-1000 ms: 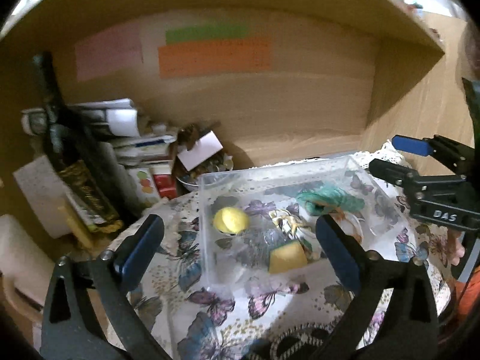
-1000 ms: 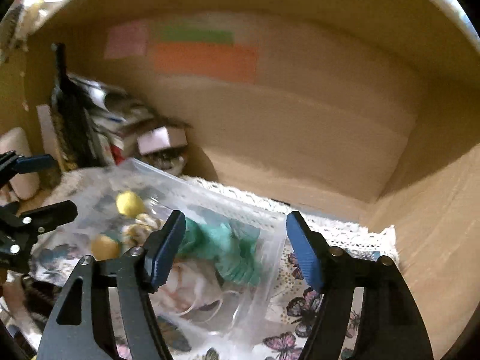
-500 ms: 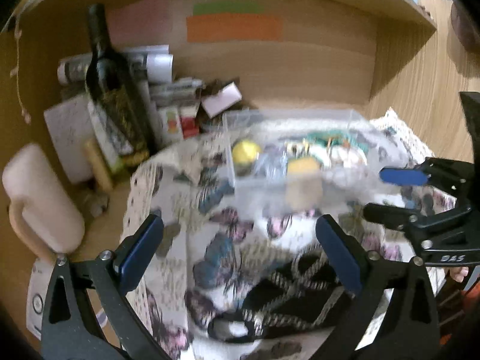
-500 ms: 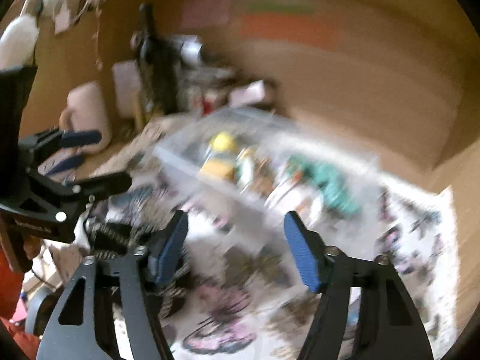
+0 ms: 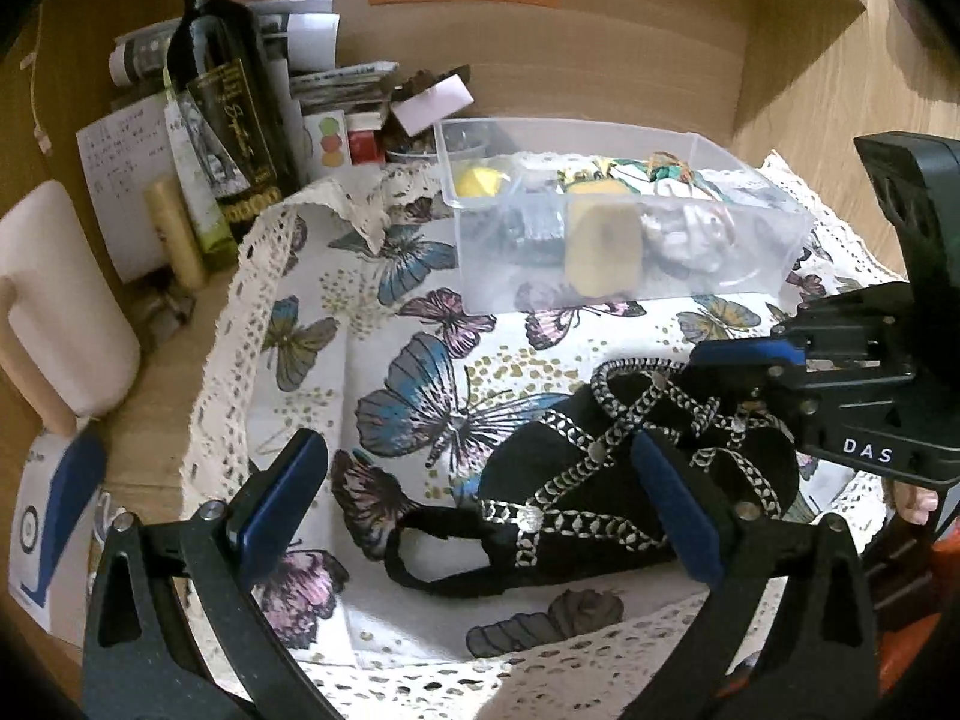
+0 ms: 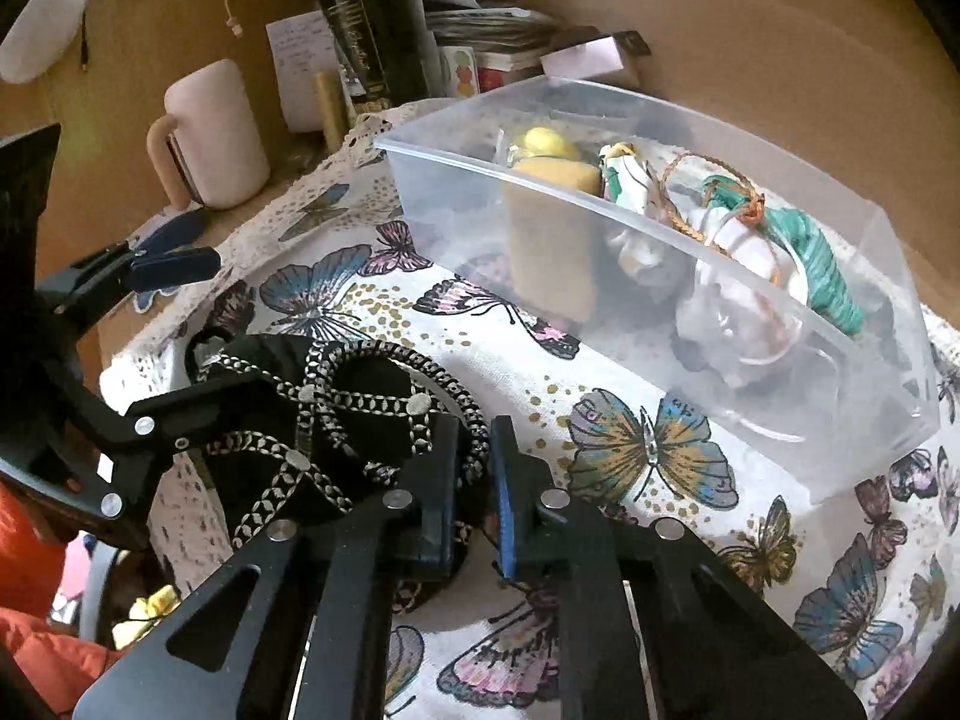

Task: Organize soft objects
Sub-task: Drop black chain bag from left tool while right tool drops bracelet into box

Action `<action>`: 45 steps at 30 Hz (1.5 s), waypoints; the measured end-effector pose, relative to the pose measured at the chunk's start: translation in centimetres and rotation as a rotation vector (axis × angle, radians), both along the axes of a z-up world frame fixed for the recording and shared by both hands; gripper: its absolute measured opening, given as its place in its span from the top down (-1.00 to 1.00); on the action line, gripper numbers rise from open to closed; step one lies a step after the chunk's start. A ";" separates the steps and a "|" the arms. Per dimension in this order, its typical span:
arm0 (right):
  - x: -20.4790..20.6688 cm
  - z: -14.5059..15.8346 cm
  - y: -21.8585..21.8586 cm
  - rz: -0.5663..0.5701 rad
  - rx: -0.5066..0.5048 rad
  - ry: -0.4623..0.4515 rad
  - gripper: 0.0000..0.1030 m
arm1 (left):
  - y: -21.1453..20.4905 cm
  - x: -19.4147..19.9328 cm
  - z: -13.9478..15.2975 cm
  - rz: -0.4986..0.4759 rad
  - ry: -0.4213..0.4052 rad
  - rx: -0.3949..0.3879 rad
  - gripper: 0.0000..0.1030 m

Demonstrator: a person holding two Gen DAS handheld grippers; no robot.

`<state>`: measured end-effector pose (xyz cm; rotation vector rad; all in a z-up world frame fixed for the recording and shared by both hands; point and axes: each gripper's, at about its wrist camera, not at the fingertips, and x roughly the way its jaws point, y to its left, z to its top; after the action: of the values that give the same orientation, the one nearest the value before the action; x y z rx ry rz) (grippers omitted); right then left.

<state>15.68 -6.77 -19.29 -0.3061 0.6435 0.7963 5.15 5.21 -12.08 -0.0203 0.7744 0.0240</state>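
A black fabric piece with patterned cords (image 5: 600, 480) lies on the butterfly cloth (image 5: 384, 324) in front of a clear plastic box (image 5: 744, 150) that holds a yellow sponge (image 5: 603, 243), a yellow ball and green twine. My left gripper (image 5: 480, 504) is open above the fabric's left end. My right gripper (image 6: 474, 492) is shut on one of the fabric's cords (image 6: 384, 414); it also shows in the left wrist view (image 5: 738, 360).
A dark wine bottle (image 5: 225, 96), stacked papers and small boxes stand at the back left of the wooden shelf. A pale pink jug (image 5: 54, 306) stands left of the cloth. The shelf's side wall rises at the right.
Both grippers pulled back from the box toward the cloth's front. The right gripper went from open to shut on the black fabric's cord. The left gripper stayed open.
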 end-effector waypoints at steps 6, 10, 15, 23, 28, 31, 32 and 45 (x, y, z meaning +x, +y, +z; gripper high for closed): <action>-0.6 -0.2 -0.5 -0.044 -0.015 -0.042 0.87 | 0.0 0.4 -1.1 -0.010 0.018 -0.022 -1.00; 0.2 -0.7 -2.3 -0.124 -0.058 -0.062 0.87 | -0.3 0.5 -1.4 -0.039 0.025 -0.045 -0.63; 0.7 -0.6 -4.5 -0.164 -0.053 -0.043 0.83 | -1.0 1.1 -1.7 -0.108 0.048 -0.094 0.00; 0.0 0.1 -3.3 -0.114 -0.030 -0.054 0.53 | -1.5 0.0 -0.9 -0.105 0.019 -0.100 0.48; 1.0 -1.2 -1.3 -0.103 -0.091 -0.039 0.81 | -0.5 -0.9 0.7 -0.065 -0.044 -0.067 0.54; 1.1 -1.2 -1.2 -0.100 -0.085 -0.040 0.86 | 0.3 -1.3 1.8 -0.035 -0.081 -0.056 0.56; 1.0 -1.2 -1.2 -0.107 -0.086 -0.046 0.86 | 0.5 -1.3 2.2 -0.029 -0.094 -0.050 0.56; -1.4 3.3 -5.7 -0.183 0.059 -0.166 0.87 | 1.3 0.0 8.7 0.016 -0.301 -0.032 0.58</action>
<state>14.25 -12.44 -16.00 -0.2522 0.4834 0.6067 5.12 6.52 -3.41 -0.0594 0.4732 0.0226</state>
